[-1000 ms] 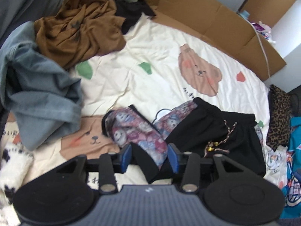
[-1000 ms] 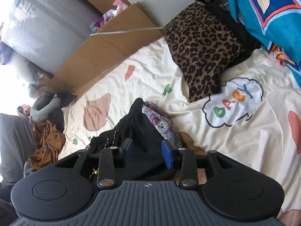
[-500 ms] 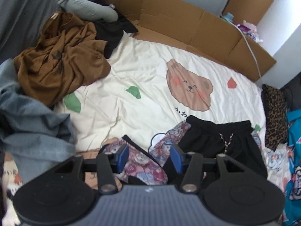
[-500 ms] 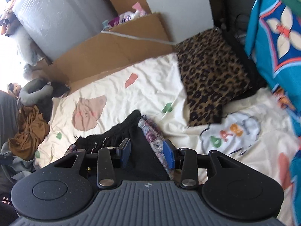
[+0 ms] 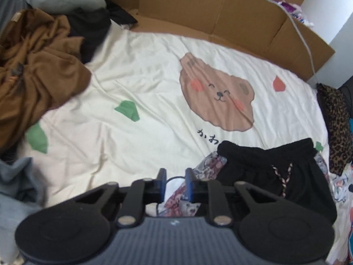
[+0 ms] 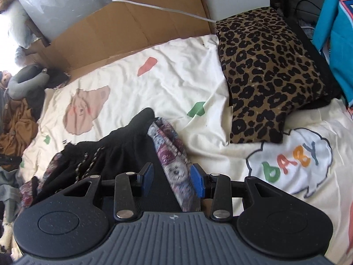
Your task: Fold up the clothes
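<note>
Currently: both grippers over the black shorts on the cream bedsheet.
Left gripper (image 5: 175,184) jaws part-open, gripping nothing; right gripper (image 6: 172,180) jaws wide, straddling the patterned lining (image 6: 174,161) unclamped. Black shorts (image 5: 275,172) lower right, cream bedsheet (image 5: 141,84) mid-frame, cardboard (image 5: 198,6) along top.

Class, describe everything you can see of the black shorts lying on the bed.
The black shorts are soft, matte fabric with a gathered waistband and a braided drawcord hanging down the front. They lie crumpled on the cream bear-print sheet, over a patterned purple garment that sticks out at both sides. The right gripper is open, its fingers either side of the shorts' edge and that garment.
</note>
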